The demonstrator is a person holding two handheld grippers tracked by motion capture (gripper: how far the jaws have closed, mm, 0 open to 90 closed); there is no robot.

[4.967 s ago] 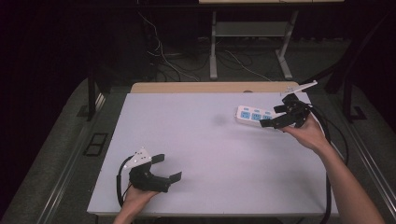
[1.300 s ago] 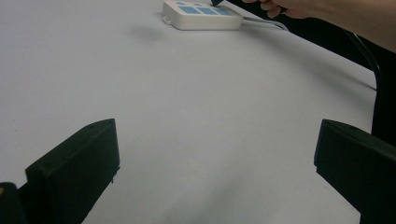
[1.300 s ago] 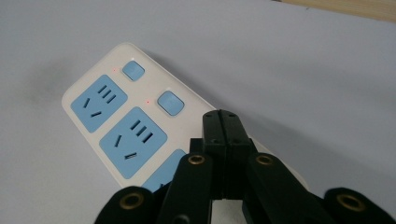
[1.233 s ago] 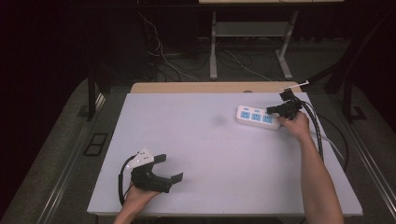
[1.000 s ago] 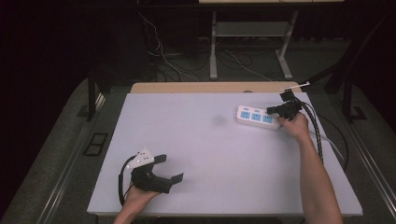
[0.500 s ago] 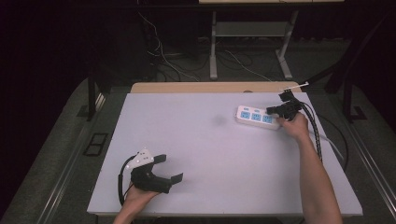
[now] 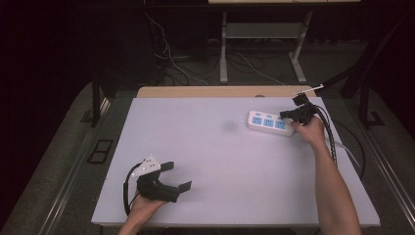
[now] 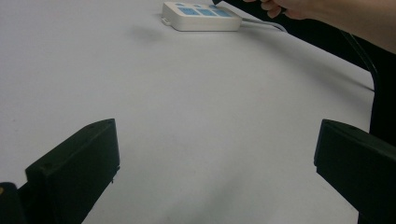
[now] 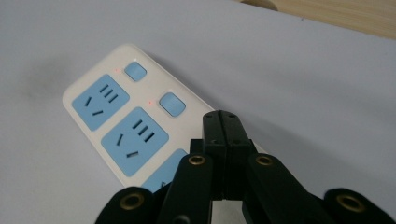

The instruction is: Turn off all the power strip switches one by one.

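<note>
Still unmoved: right gripper jaws together over power strip; left gripper jaws apart.

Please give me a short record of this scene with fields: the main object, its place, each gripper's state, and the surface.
main object: white power strip with blue sockets and blue switch buttons
place: far right part of the table, lying flat, its cable leading off to the right
right gripper: jaws shut together, tip over the strip near its third button; contact cannot be told
left gripper: jaws open, nothing between them, at the near left
surface: plain white tabletop
</note>
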